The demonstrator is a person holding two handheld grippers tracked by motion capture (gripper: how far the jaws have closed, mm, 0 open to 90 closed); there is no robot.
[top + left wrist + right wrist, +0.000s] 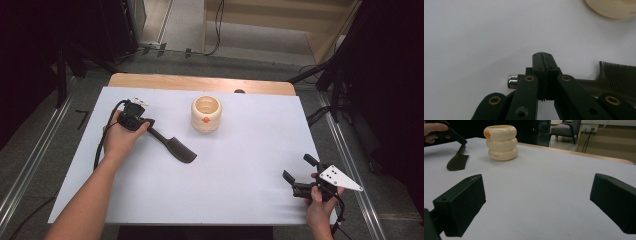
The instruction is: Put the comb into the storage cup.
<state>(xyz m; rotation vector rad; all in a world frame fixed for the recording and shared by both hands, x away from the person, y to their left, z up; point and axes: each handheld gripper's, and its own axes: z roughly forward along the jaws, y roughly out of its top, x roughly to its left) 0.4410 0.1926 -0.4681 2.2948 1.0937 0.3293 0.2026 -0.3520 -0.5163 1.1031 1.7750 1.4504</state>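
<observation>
Left gripper (150,125) clamped on the handle of a dark comb (172,146), far left of the bench (240,190); toothed end resting on the white surface, just short of the cream ringed cup (206,114). Right gripper (296,182) spread wide and empty at the near right corner, well apart from both. Probably light and stiff, that comb, thin and smooth enough to twist in a loose hold; best taken at the handle, teeth spared.
</observation>
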